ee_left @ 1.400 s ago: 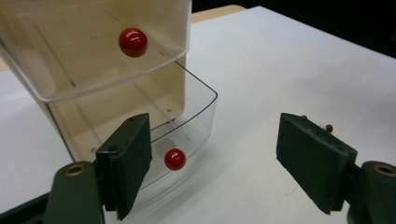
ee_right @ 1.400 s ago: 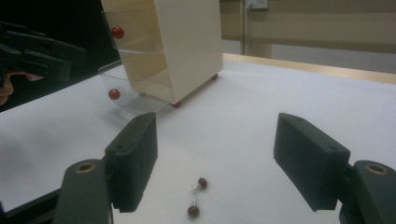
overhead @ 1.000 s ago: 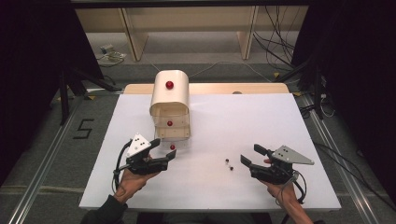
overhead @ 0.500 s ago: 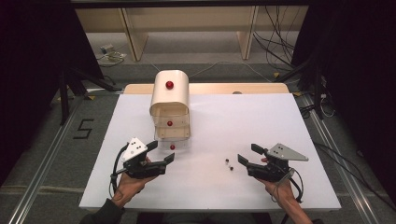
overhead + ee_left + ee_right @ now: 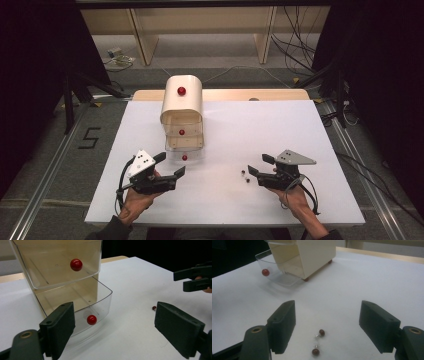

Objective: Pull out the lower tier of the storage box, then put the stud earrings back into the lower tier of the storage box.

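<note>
A cream drawer cabinet (image 5: pixel 182 102) stands at the table's far middle, its clear bottom drawer (image 5: pixel 185 144) pulled out, red knob (image 5: pixel 184 157) at the front. My left gripper (image 5: pixel 171 164) hovers just in front of that knob; its jaws have just been opening and nothing is between them. In the left gripper view the drawer (image 5: pixel 100 298) and knob (image 5: pixel 91 319) lie ahead of the gripper (image 5: pixel 117 325). My right gripper (image 5: pixel 257 165) stands open just right of two small dark red beads (image 5: pixel 245 175). In the right gripper view the beads (image 5: pixel 321 332) lie on the table between its open jaws (image 5: pixel 327 312).
Red knobs mark the cabinet's top (image 5: pixel 181 91) and its middle drawer (image 5: pixel 181 132). The white table top (image 5: pixel 280 125) ends in a wooden strip (image 5: pixel 250 94) at the back. Cables and shelf legs lie on the floor beyond.
My left gripper's jaws have spread wider and it has eased back from the drawer knob. My right gripper has shifted a little left, closer to the beads.
</note>
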